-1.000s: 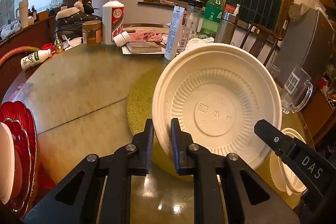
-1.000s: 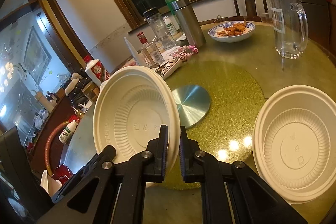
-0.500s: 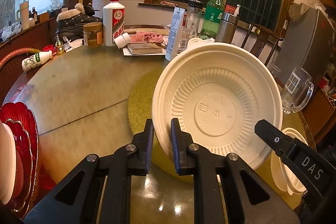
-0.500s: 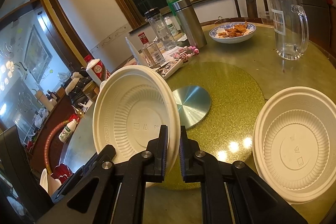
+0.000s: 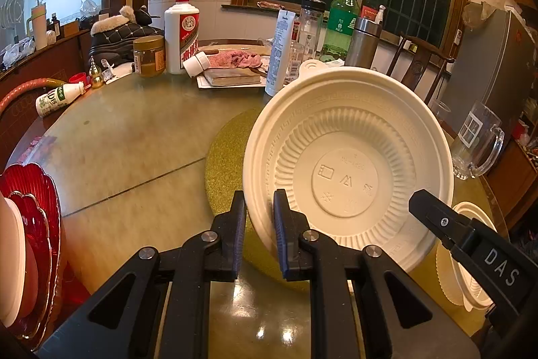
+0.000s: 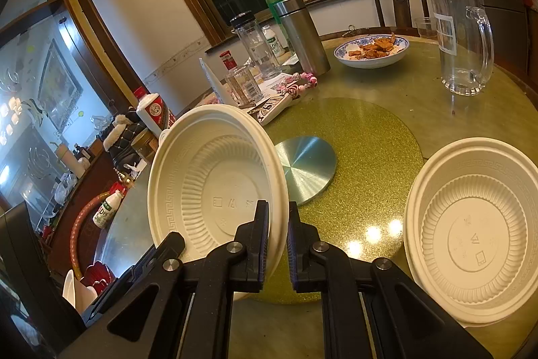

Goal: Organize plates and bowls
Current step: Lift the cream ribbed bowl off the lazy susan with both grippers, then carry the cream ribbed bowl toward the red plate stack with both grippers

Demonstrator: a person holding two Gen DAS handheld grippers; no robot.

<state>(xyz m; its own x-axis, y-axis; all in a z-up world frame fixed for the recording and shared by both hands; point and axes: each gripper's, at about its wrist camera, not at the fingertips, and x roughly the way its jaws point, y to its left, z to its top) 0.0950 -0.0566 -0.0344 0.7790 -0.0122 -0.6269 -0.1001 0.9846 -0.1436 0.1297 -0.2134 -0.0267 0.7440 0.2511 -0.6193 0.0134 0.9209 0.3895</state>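
A cream disposable bowl (image 5: pixel 349 170) hangs tilted above the round table, its inside facing both cameras. My left gripper (image 5: pixel 259 224) is shut on its left rim. My right gripper (image 6: pixel 278 234) is shut on the opposite rim of the same bowl (image 6: pixel 215 190). One right finger (image 5: pixel 437 214) shows at the bowl's far side in the left wrist view. A second cream bowl (image 6: pixel 470 231) sits upright on the table to the right, partly hidden in the left wrist view (image 5: pixel 470 285). Red scalloped plates (image 5: pixel 37 224) with a white dish stand stacked at the table's left edge.
A round gold mat (image 6: pixel 370 157) with a metal disc (image 6: pixel 307 170) lies under the raised bowl. A glass mug (image 6: pixel 460 42) and a blue-patterned dish of food (image 6: pixel 371 51) stand at the far right. Bottles, a jar and a book (image 5: pixel 232 78) crowd the back.
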